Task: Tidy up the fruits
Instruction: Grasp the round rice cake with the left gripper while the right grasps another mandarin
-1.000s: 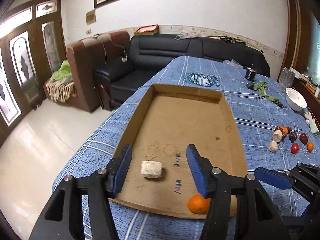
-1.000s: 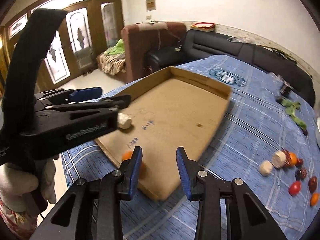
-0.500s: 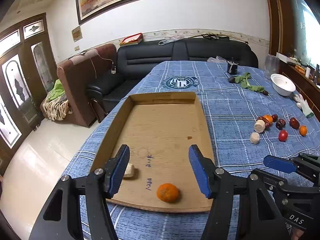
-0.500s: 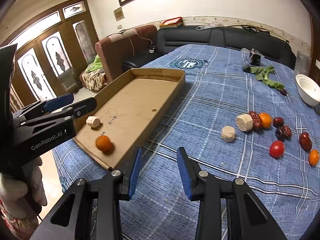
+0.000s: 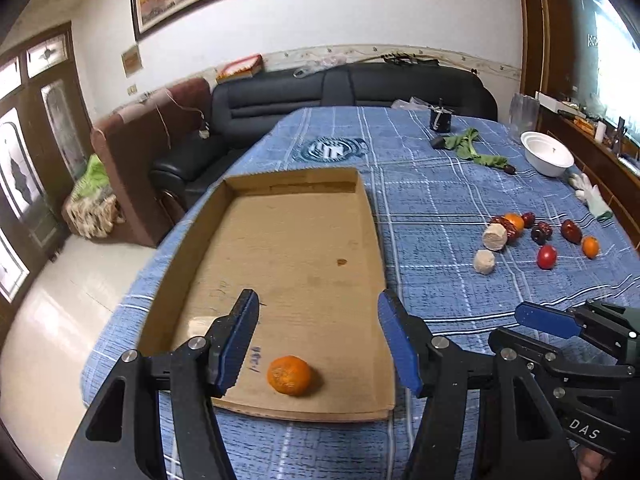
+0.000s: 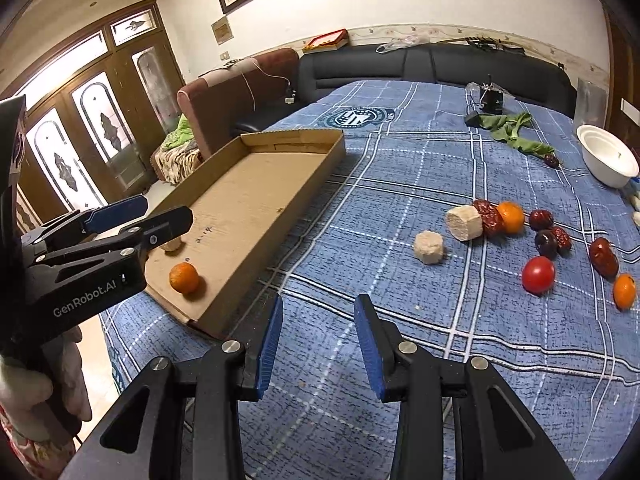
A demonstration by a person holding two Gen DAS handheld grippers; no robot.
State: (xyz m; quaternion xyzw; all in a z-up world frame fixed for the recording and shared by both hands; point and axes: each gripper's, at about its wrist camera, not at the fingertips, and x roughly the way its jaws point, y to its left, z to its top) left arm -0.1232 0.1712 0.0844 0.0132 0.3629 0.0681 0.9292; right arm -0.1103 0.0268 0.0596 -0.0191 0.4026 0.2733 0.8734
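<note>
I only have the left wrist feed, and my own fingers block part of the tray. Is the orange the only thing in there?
Observer: No. The right wrist view shows a beige chunk in the cardboard tray, just beyond the orange and partly hidden behind the left gripper.
Operator: Is the right gripper carrying anything?
Observer: No. The right gripper has its fingers apart with nothing between them, above the blue tablecloth beside the tray's near corner.
</note>
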